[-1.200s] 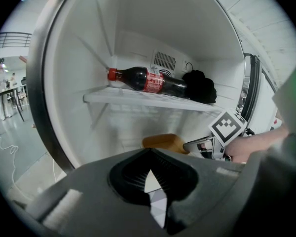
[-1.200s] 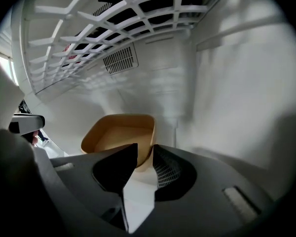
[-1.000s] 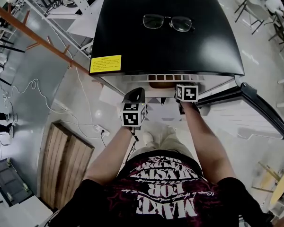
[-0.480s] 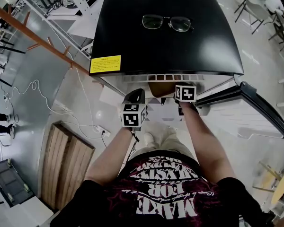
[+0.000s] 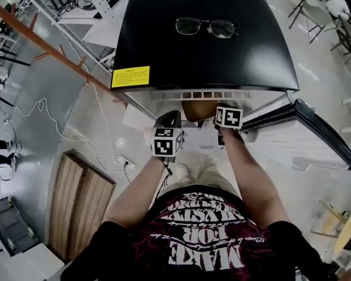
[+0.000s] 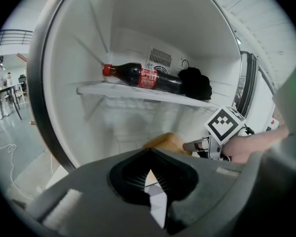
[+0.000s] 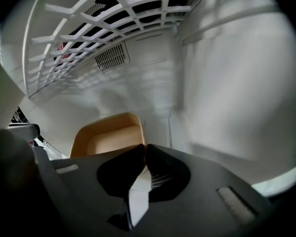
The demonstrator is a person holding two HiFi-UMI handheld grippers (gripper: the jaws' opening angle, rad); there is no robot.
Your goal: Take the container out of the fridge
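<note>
A tan open container (image 7: 108,135) sits on the floor of the white fridge and shows at the fridge's mouth in the head view (image 5: 200,109). My right gripper (image 7: 143,146) reaches into the fridge. Its jaws have just been closing and are now shut on the container's near rim, which runs between them. From the left gripper view, the right gripper (image 6: 197,145) meets the container (image 6: 165,143) at its right side. My left gripper (image 6: 148,154) hangs just outside the fridge, shut, with nothing between its tips.
The small fridge has a black top (image 5: 164,45) with a pair of glasses (image 5: 206,27) on it. Its door (image 5: 316,133) stands open at the right. On the shelf (image 6: 113,90) above the container lie a cola bottle (image 6: 138,76) and a black thing (image 6: 195,83).
The tan container shows a little more at the fridge's mouth, and the right gripper's marker cube has tilted slightly. The left gripper has kept still.
</note>
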